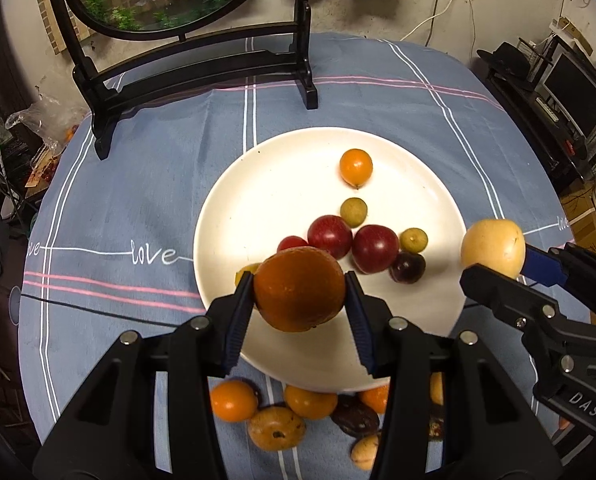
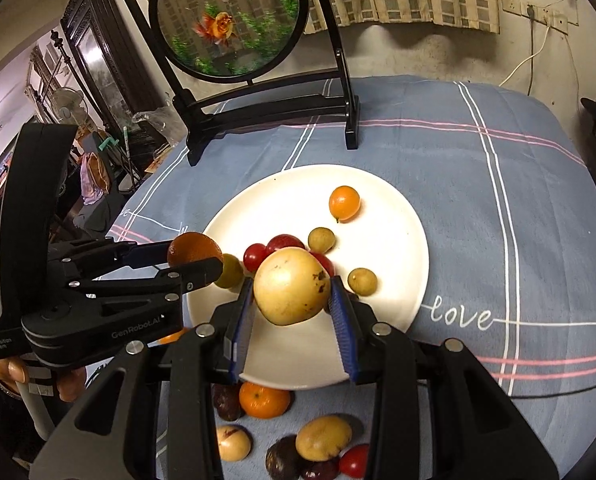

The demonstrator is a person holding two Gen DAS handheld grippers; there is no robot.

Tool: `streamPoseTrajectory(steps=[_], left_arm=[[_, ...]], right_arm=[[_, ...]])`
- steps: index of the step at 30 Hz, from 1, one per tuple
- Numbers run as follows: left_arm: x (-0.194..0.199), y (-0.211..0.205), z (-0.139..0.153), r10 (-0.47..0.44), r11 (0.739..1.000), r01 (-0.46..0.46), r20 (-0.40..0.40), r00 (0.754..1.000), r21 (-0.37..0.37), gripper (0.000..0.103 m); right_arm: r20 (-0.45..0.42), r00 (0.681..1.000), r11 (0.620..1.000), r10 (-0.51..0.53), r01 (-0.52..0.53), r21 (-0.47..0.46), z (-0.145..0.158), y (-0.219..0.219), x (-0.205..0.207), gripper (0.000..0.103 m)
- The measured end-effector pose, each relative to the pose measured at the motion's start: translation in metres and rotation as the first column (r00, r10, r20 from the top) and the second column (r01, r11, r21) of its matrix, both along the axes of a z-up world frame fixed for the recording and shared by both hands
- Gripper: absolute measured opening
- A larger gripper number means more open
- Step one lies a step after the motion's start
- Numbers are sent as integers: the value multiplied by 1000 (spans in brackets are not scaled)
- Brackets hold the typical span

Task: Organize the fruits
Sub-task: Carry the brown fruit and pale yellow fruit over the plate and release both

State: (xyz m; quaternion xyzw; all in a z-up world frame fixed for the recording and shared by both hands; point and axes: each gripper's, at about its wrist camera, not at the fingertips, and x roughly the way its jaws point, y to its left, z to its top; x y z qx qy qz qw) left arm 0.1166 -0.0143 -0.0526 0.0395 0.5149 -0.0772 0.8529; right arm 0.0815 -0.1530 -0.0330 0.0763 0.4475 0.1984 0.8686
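Observation:
A white plate (image 1: 257,184) (image 2: 390,240) lies on the blue tablecloth with several small fruits on it: an orange one (image 1: 356,166) (image 2: 344,202), red ones (image 1: 330,236), green-yellow ones (image 1: 354,212) and a dark purple one (image 1: 408,267). My left gripper (image 1: 300,292) (image 2: 195,258) is shut on a dark orange fruit (image 1: 300,290) (image 2: 193,248) above the plate's near edge. My right gripper (image 2: 291,292) (image 1: 494,260) is shut on a pale yellow fruit (image 2: 291,286) (image 1: 493,247) above the plate's near right side.
Loose fruits lie on the cloth in front of the plate: orange (image 1: 233,400) (image 2: 263,400), yellow-brown (image 1: 275,428) (image 2: 324,438), dark purple (image 1: 356,416) and red (image 2: 354,460). A black-framed round goldfish screen (image 1: 201,68) (image 2: 257,96) stands at the table's back.

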Motion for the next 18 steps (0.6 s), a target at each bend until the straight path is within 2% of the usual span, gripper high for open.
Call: streamPoseTrajectory(steps=[18], left_arm=[[30,-7,-20,-4,999,5,-18,1000,43,46]], right_arm=[[-28,1000,1000,7,-8,-24,-15,5,48,37]])
